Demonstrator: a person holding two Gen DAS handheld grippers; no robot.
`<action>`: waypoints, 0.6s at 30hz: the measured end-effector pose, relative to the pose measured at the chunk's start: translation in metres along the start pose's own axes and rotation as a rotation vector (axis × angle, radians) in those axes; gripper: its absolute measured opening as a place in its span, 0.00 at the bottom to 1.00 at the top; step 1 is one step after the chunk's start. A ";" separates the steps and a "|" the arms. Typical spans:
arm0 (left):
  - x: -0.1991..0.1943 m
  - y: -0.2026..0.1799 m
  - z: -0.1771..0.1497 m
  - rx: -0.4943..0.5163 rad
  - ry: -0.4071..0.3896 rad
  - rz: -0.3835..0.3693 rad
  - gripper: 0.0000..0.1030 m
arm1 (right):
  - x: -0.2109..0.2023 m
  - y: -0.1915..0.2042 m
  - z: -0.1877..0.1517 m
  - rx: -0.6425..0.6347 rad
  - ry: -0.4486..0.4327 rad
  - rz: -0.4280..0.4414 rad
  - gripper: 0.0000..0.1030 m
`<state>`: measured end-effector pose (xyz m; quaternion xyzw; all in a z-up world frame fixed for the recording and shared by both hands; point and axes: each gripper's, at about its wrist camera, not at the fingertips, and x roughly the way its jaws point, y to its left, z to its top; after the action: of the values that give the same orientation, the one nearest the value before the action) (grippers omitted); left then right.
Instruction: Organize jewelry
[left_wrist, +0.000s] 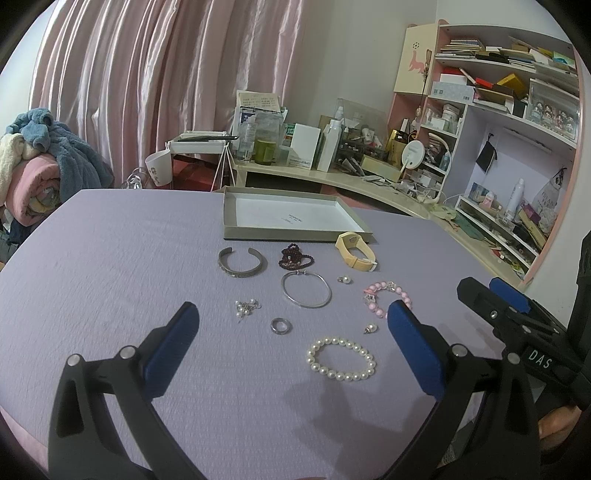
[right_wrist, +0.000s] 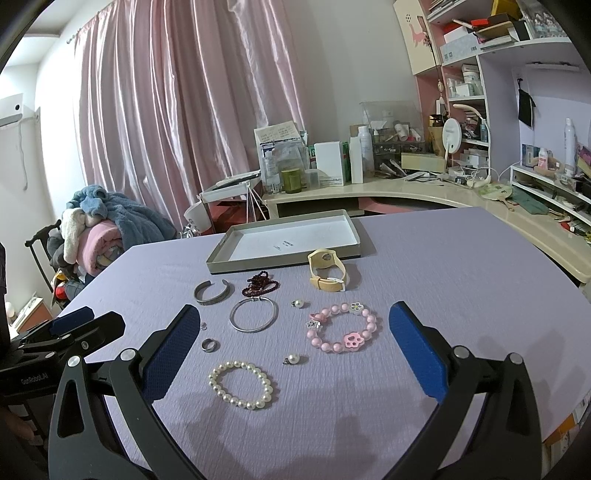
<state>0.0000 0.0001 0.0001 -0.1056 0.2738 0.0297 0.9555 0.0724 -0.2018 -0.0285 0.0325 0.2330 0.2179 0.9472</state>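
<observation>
The jaws of both tools are spread wide and nothing is gripped between them. The left gripper (left_wrist: 293, 325) is held above the near part of the lavender table (left_wrist: 110, 258), and the right gripper (right_wrist: 295, 321) is held just beside it, to the right.

The jewelry is laid loose on the table, near the grippers. A white pearl bracelet (right_wrist: 241, 384) is seen nearest, with a small ring (right_wrist: 209, 345) to its far left and a pearl earring (right_wrist: 293, 359) to its far right. A pink bead bracelet (right_wrist: 341, 328) with a paw charm is placed right of centre. A thin silver bangle (right_wrist: 253, 315) is found in the middle, with a second pearl earring (right_wrist: 297, 303) close to its right. Farther off, an open silver cuff (right_wrist: 212, 291), a dark red bead strand (right_wrist: 260, 284) and a cream watch (right_wrist: 327, 271) are set in a row. A cluster of small pearl pieces (left_wrist: 245, 306) lies at the left.

An open grey tray (right_wrist: 218, 266) is placed at the far side, just beyond that row.
</observation>
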 end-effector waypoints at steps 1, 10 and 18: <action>0.000 0.000 0.000 0.000 0.000 0.000 0.98 | 0.000 0.000 0.000 0.000 0.000 0.000 0.99; 0.000 0.000 0.000 0.002 -0.001 -0.001 0.98 | -0.001 -0.001 0.001 0.001 -0.002 0.000 0.99; 0.000 0.000 0.000 0.006 -0.001 0.000 0.98 | -0.003 -0.002 0.003 0.001 -0.003 0.001 0.99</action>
<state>0.0002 0.0005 -0.0002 -0.1028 0.2733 0.0288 0.9560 0.0728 -0.2046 -0.0248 0.0334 0.2314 0.2182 0.9475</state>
